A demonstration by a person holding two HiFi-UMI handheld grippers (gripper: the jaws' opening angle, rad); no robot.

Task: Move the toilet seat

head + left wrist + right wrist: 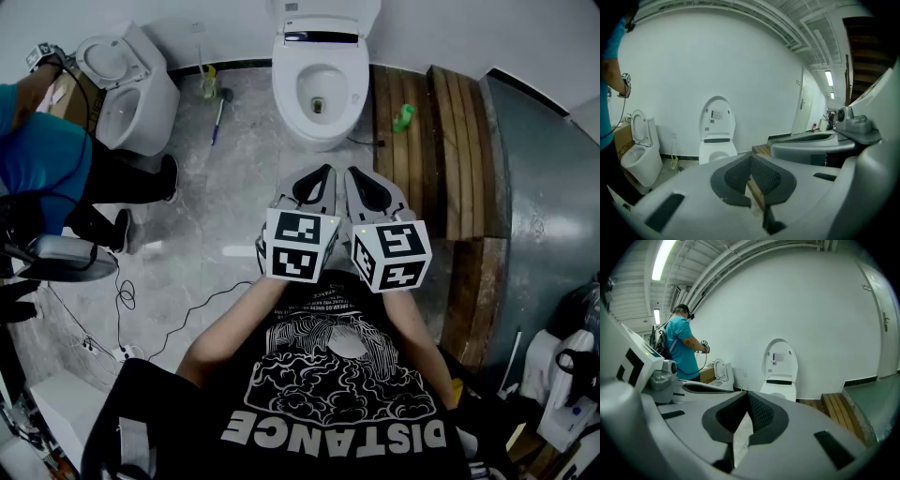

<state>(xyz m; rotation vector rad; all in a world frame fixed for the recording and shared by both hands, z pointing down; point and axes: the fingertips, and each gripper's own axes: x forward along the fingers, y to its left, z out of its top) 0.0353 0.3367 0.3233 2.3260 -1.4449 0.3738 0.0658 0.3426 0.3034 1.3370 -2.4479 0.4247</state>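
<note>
Head view: the left gripper and right gripper sit side by side at the chest and tip gently downward. The toilet seat is straight ahead of them and well apart.

Left gripper view: the left gripper has its jaws pressed together and empty. The seat lies ahead, slightly left.

Right gripper view: the right gripper is likewise closed on nothing, with the seat ahead, slightly right.

This is probably the approach, so step closer and spread the jaws before reaching the front rim.
</note>
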